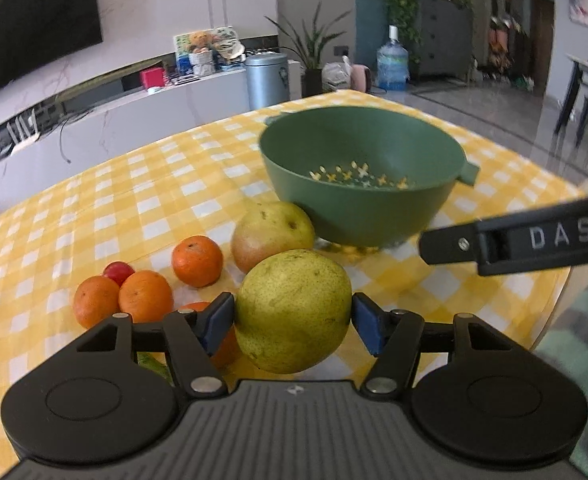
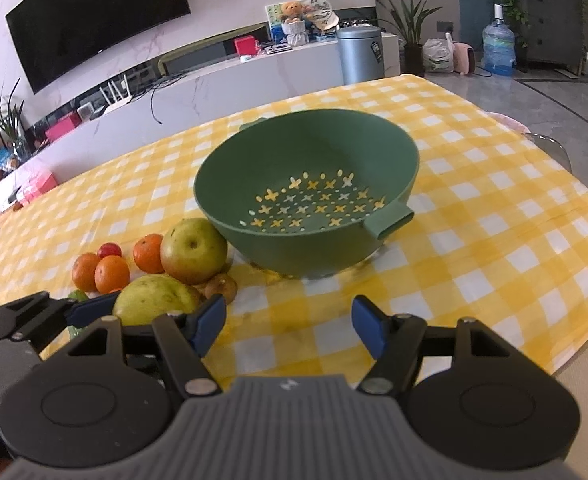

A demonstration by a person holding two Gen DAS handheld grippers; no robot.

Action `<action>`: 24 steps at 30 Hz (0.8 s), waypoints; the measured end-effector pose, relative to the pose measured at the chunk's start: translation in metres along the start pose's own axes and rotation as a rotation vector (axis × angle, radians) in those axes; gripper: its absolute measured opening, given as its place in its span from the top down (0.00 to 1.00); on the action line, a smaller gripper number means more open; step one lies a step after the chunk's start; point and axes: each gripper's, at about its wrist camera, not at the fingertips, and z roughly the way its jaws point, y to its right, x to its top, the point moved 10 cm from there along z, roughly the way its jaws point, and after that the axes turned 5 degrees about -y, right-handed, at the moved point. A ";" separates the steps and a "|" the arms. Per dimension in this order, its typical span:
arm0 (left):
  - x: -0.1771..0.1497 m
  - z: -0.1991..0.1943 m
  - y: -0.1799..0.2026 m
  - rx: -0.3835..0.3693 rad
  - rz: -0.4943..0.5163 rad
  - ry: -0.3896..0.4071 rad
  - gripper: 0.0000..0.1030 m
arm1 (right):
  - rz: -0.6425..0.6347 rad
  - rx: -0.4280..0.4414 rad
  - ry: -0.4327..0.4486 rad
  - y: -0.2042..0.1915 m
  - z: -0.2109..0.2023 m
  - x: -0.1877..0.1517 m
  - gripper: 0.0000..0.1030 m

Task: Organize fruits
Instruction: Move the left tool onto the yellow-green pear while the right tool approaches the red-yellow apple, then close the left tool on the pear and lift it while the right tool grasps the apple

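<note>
The left gripper (image 1: pixel 292 322) is clenching a large green-yellow pear (image 1: pixel 292 310) between its blue fingers (image 1: pixel 218 320); ahead, the empty green plastic colander (image 1: pixel 364 174) is waiting. The right gripper (image 2: pixel 288 326) is idling released. A shallow pinch on the rounded skin could be letting the pear slip.

White letters "DAS" stand on the black finger of the right gripper (image 1: pixel 514 240), reaching in from the right in the left wrist view. No other text is legible.

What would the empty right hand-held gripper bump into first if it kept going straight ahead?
Probably the bare checked tablecloth just ahead of the right hand-held gripper; beyond that stands the green colander, though depth is hard to judge.
</note>
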 end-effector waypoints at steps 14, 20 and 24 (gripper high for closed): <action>0.015 -0.022 -0.078 0.005 -0.269 0.022 0.29 | -0.058 0.034 0.026 -0.052 0.017 0.009 0.35; 0.016 -0.021 -0.101 0.037 -0.347 0.027 0.29 | 0.005 0.086 0.017 -0.072 0.048 0.009 0.38; 0.013 -0.015 -0.106 0.049 -0.358 0.032 0.29 | 0.039 0.073 0.012 -0.072 0.069 0.012 0.36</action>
